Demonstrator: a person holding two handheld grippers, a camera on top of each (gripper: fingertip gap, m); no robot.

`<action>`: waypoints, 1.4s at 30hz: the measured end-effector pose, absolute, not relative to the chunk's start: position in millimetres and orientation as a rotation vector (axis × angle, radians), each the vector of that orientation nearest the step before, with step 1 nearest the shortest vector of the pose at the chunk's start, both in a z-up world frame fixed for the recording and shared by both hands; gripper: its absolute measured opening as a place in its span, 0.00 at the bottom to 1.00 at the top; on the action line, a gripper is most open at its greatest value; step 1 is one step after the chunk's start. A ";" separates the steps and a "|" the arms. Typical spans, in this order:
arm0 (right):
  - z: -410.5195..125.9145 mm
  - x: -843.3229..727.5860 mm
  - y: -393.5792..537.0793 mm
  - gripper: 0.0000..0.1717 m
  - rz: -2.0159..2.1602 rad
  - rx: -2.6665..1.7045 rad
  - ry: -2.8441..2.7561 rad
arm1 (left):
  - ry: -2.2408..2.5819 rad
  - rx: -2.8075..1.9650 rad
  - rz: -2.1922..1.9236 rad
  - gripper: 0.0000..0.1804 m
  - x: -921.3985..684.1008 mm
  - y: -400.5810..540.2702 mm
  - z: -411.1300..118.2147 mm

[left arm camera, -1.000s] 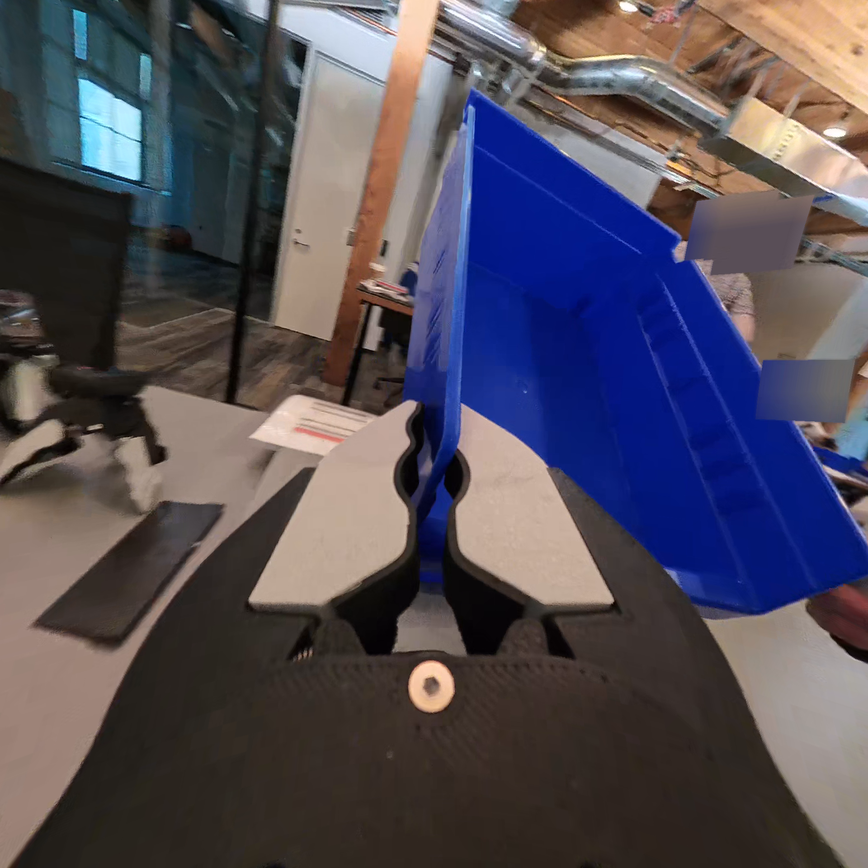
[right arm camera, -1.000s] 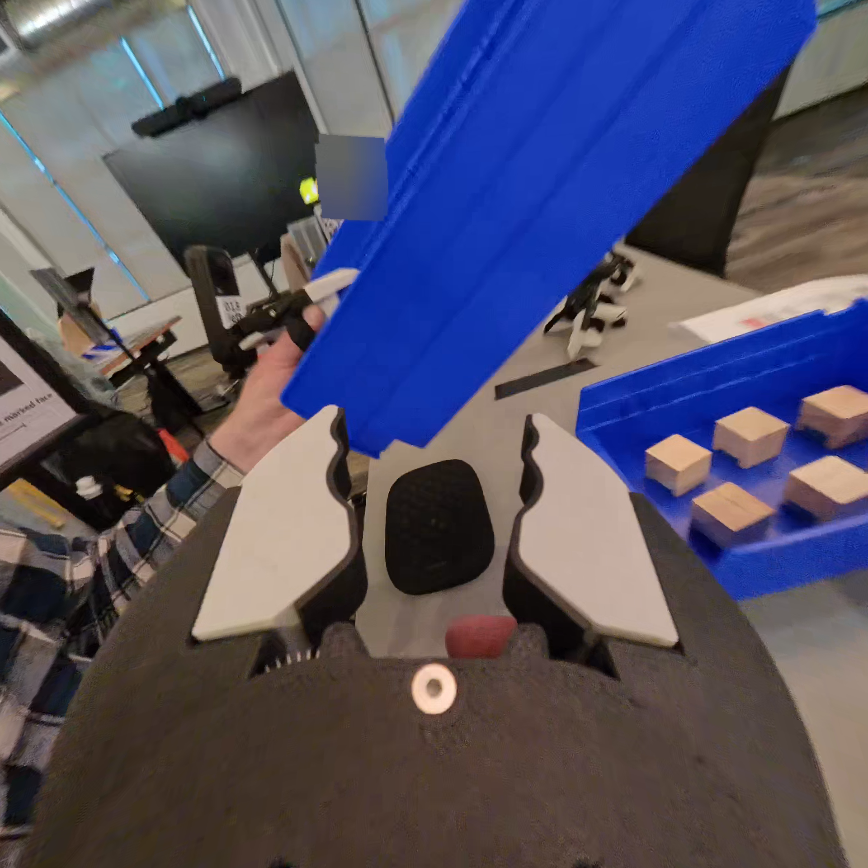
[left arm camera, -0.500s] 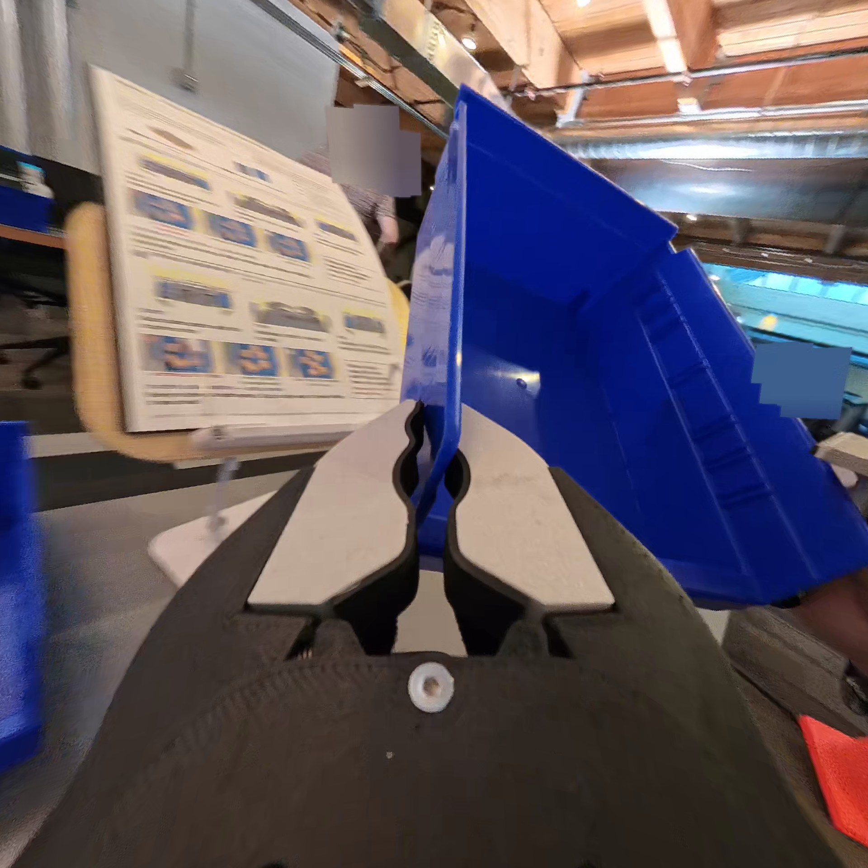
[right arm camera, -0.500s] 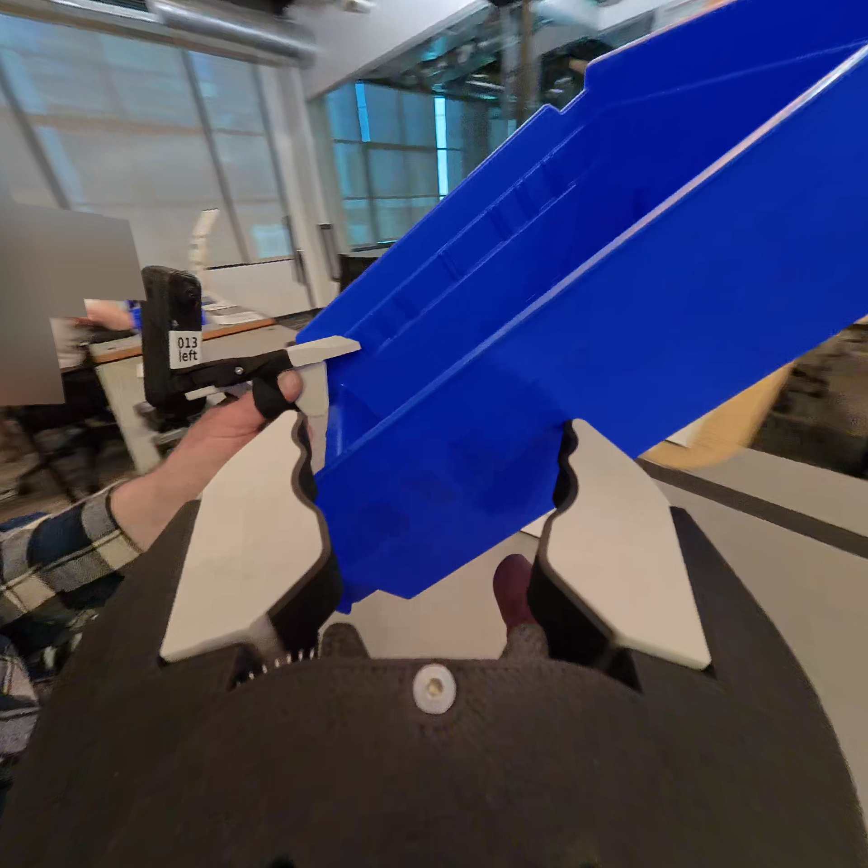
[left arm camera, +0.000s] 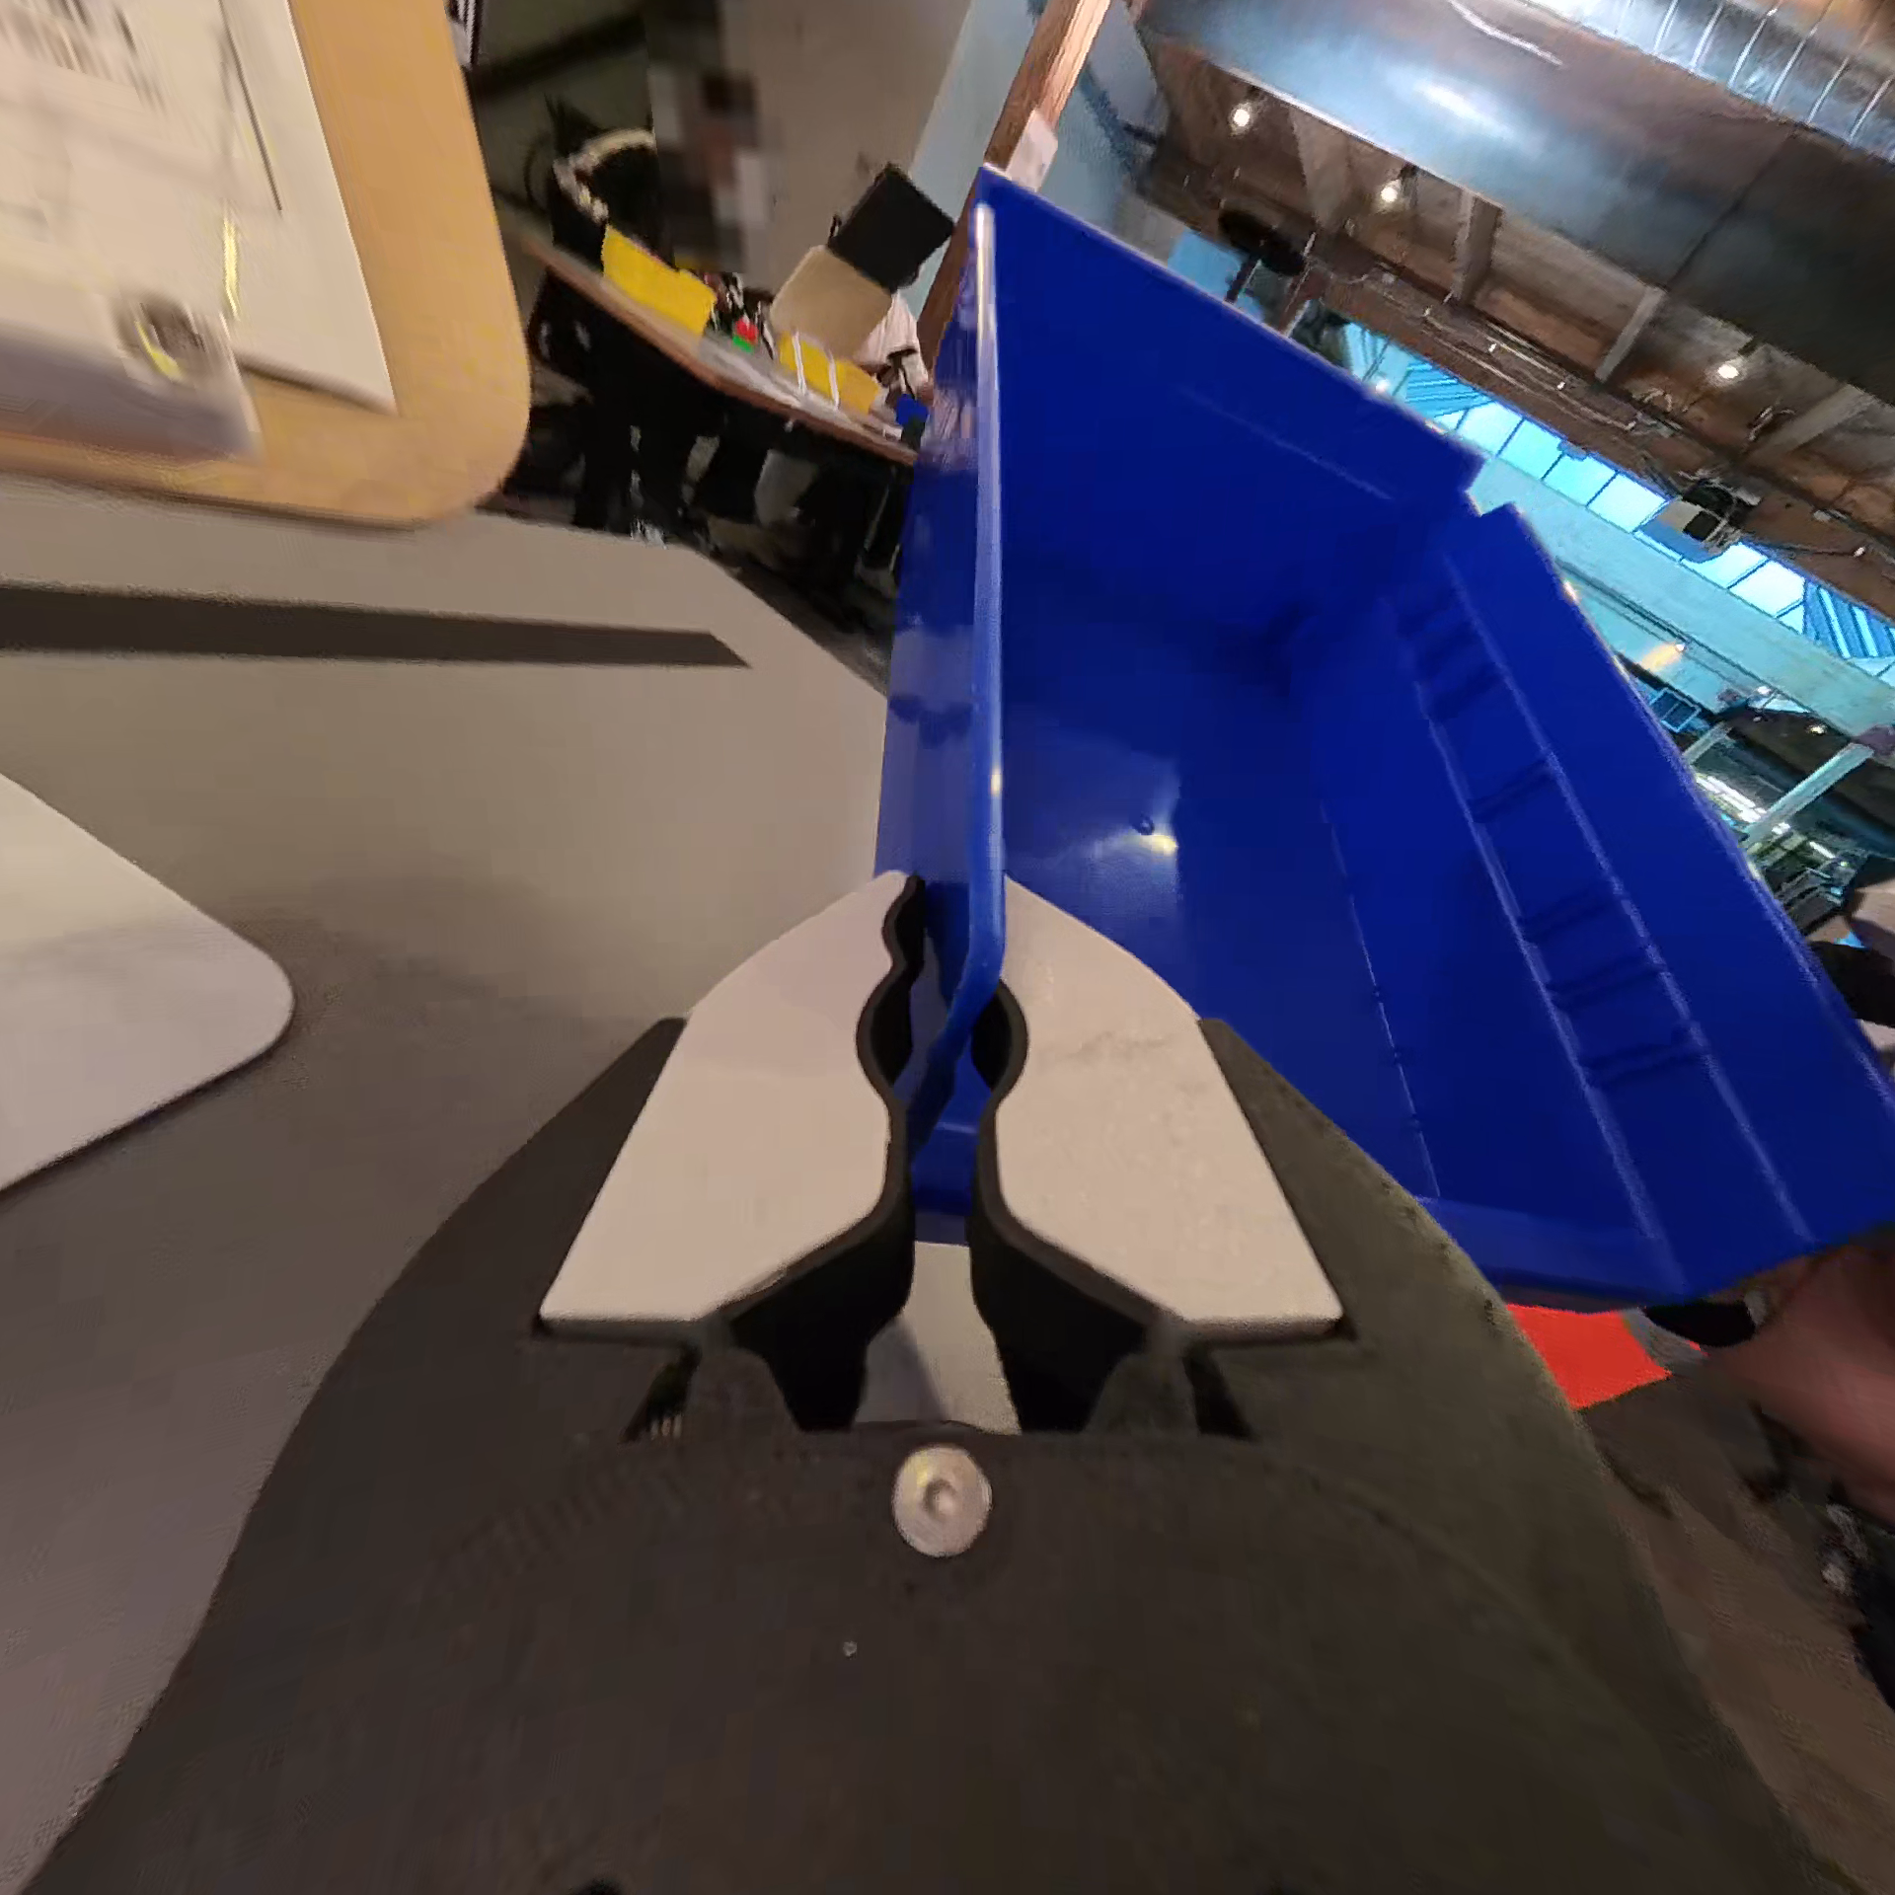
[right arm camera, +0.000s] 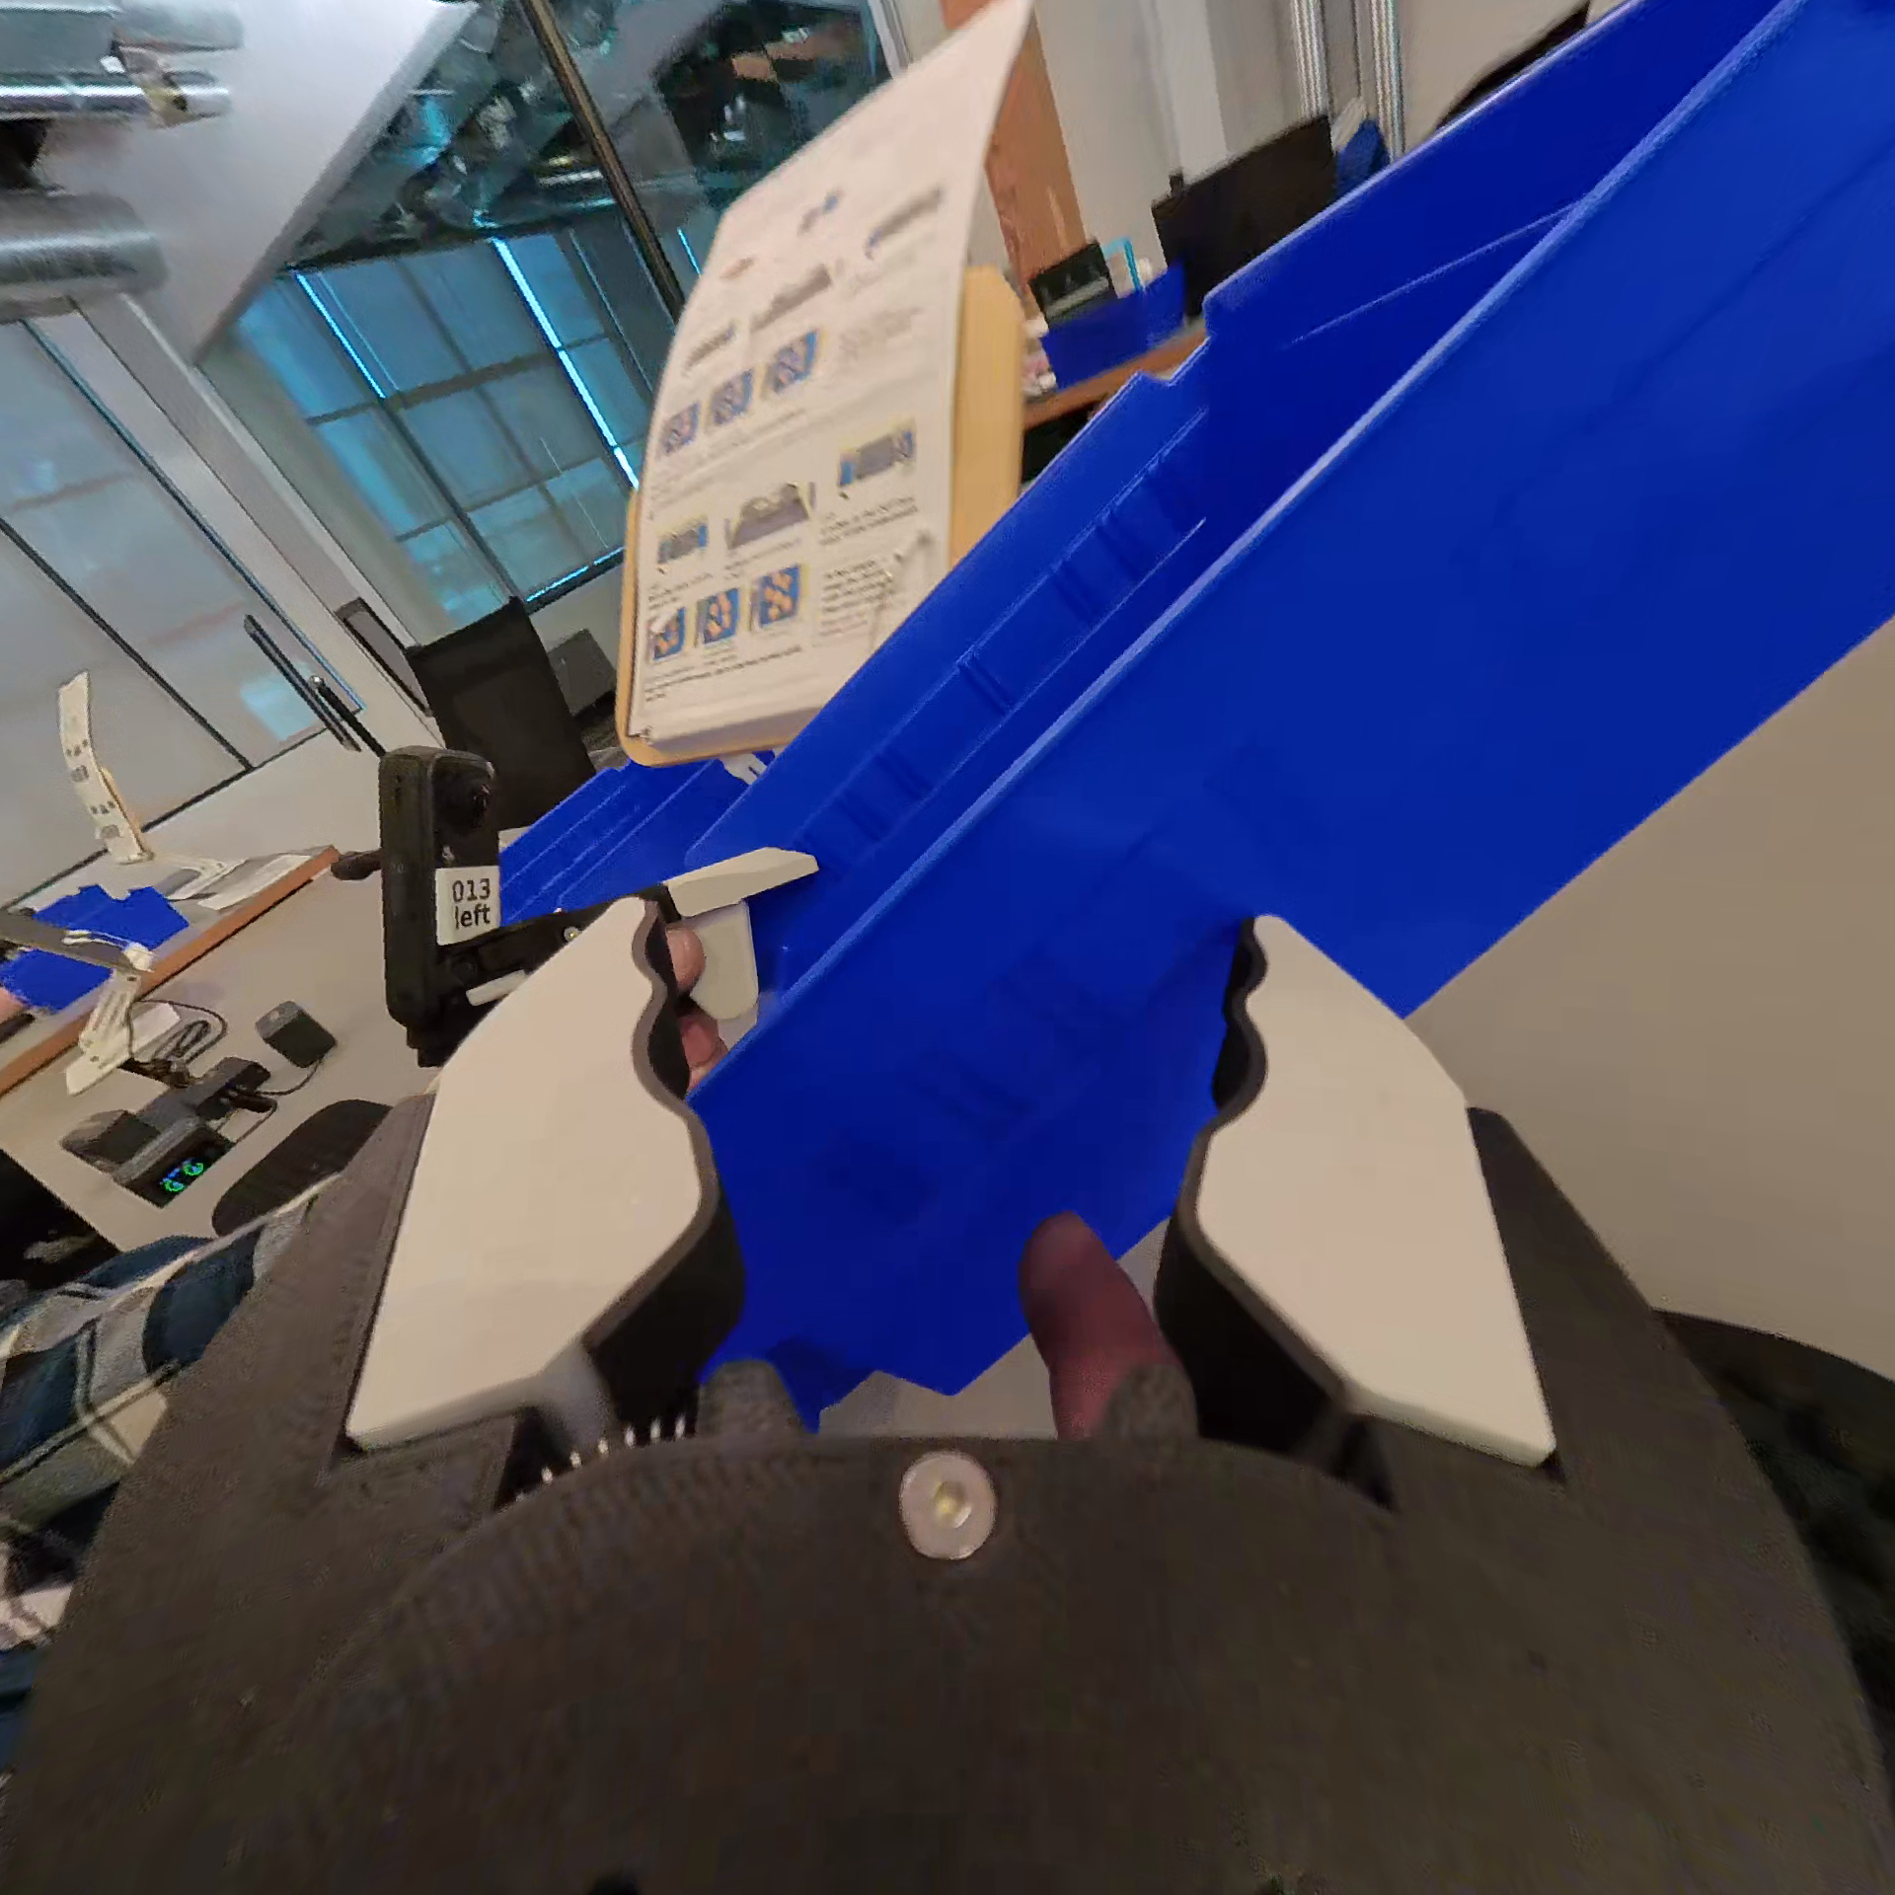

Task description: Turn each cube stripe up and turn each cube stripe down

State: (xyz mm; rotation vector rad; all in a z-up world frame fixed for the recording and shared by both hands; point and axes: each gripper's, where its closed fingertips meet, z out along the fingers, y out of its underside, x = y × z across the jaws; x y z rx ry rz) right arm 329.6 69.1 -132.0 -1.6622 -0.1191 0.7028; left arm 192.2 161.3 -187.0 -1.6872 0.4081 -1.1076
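Cubes do not show in either view, so where they lie cannot be told. Lifted off the grey bench [left arm camera: 431, 841] and tilted is a blue bin [left arm camera: 1282, 820]. The left tool [left arm camera: 949, 928] is clamped on the bin's thin side wall, pads pressing both faces. The right tool [right arm camera: 943, 984] stands wide open around the bin's end; whether its pads touch the plastic cannot be told. Behind stands an instruction board [right arm camera: 820, 461] on a tan stand.
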 end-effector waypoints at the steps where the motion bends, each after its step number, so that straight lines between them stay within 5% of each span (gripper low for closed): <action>1: -139.8 335.6 76.3 0.60 0.724 -1.684 -0.101 | 0.400 -1.719 -1.114 0.04 197.7 165.1 -197.5; 13: -206.0 375.3 168.4 0.61 1.072 -1.891 -0.015 | 0.351 -1.904 -1.087 0.10 217.9 194.5 -264.4; 24: -223.5 413.1 259.8 0.52 1.322 -1.952 -0.078 | 0.281 -1.945 -1.151 0.24 252.7 226.6 -275.5; 42: -261.3 459.9 359.8 0.50 1.196 -2.076 -0.006 | 0.302 -1.904 -1.275 0.25 297.2 272.2 -264.9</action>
